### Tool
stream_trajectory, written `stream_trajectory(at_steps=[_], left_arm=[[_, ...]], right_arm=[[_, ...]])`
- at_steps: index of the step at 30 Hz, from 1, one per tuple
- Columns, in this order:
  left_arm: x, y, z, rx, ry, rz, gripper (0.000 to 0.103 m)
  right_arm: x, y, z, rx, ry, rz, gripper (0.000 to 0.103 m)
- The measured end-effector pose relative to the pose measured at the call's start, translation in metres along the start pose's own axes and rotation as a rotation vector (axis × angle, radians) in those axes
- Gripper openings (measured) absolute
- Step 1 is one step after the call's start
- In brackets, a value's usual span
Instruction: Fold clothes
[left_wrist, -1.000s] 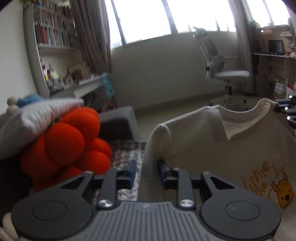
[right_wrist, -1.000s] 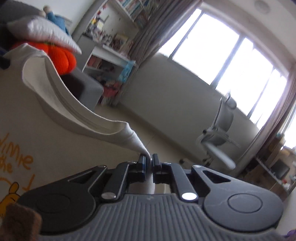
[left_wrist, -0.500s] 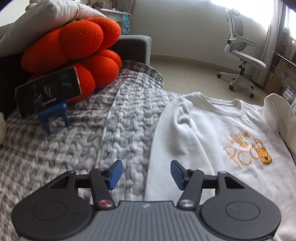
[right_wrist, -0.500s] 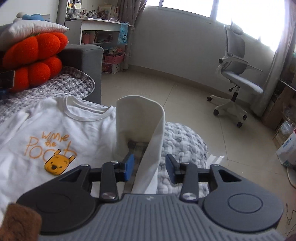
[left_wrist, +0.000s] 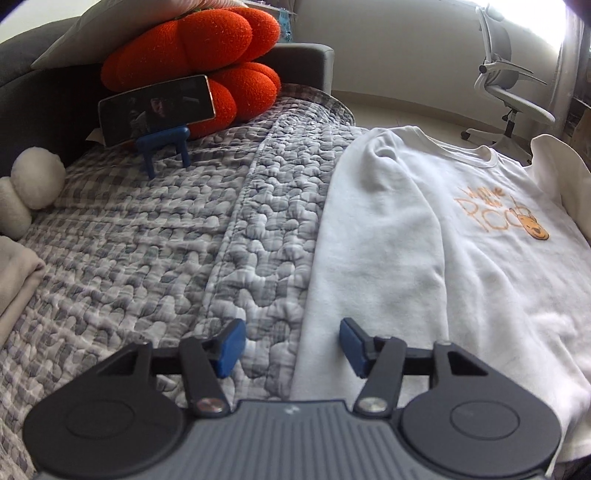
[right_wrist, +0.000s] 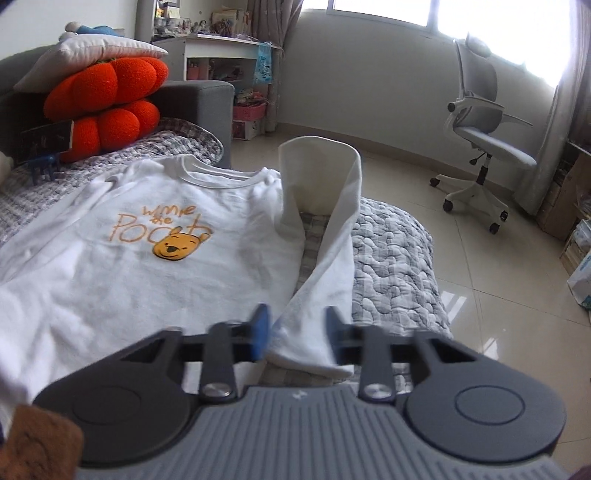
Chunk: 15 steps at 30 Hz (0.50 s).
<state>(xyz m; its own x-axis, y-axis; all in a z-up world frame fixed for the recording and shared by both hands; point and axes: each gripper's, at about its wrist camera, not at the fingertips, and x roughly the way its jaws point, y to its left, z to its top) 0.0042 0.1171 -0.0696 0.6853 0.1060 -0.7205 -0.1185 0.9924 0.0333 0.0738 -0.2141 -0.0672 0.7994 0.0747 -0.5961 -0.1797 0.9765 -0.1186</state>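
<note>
Left wrist view: a white sweatshirt (left_wrist: 461, 277) lies flat, front up, on a puckered grey checked quilt (left_wrist: 147, 240), to the right of the lobed orange plush cushion (left_wrist: 192, 44). It is soft fleece with a ribbed round collar, orange lettering and a yellow bear face. Its long axis runs away from the camera, collar at the far end, about level with the cushion. One sleeve is folded straight down the body. The far sleeve (right_wrist: 325, 236) arches up in a loop. The left claw (left_wrist: 290, 347) is narrowing, pads apart over the sweatshirt's edge. The right claw (right_wrist: 295, 328), blurred, is closing with the cuff between its pads.
</note>
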Motion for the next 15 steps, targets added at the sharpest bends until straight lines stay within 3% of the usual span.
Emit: stream_trajectory(at_steps=[1,3,5,10,15], left_arm=[[0.001,-0.001,0.001,0.010,0.004,-0.002,0.014],[0.000,0.002,0.005,0.017,0.010,-0.027,0.002],[-0.005,0.013,0.013,0.008,-0.007,-0.030,0.002],[-0.016,0.044,0.041,0.003,-0.069,0.033,0.001],[-0.013,0.075,0.070,0.009,-0.113,0.135,0.001]], right_arm=[[0.000,-0.002,0.004,0.010,-0.013,-0.032,0.003],[-0.010,-0.012,0.014,0.031,-0.065,-0.099,0.002],[-0.026,-0.037,0.027,0.083,-0.118,-0.170,0.002],[-0.053,-0.131,0.045,0.320,-0.173,-0.229,0.002],[-0.025,-0.194,0.040,0.398,-0.084,-0.349,0.002]])
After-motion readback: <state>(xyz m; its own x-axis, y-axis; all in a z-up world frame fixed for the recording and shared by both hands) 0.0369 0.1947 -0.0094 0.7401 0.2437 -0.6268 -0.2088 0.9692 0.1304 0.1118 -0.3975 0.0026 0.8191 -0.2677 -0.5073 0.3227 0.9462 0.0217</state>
